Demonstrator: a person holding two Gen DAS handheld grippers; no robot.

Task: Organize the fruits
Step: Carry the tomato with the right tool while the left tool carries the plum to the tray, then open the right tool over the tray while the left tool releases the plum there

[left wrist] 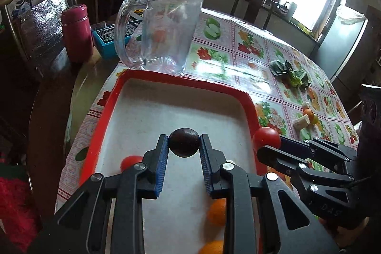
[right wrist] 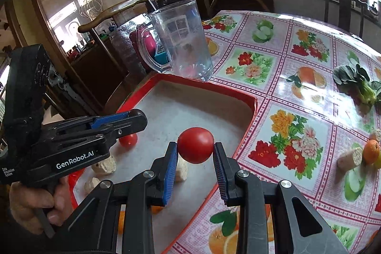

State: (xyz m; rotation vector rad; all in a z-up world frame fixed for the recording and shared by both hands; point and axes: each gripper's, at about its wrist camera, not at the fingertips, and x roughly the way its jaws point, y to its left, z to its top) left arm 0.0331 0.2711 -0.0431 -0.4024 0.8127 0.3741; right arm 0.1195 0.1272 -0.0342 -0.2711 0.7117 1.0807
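Left gripper (left wrist: 184, 145): clamps dark round plum (left wrist: 184, 142) above red-rimmed white tray (left wrist: 181, 81).
Right gripper (right wrist: 195, 150): pinches red tomato (right wrist: 195, 145) over tray's right edge.
Technique: lower first, release gently onto bare floor.

A dark plum (left wrist: 184, 142) and a red tomato (right wrist: 195, 145) hang gripped above the red-rimmed tray (left wrist: 181, 82).

A: Clear jug (left wrist: 164, 27) is seen on the floral tablecloth (left wrist: 238, 49).
B: Pink flask (left wrist: 77, 32) and blue box (left wrist: 112, 36) are placed just left of jug; greens (left wrist: 291, 74) well right.
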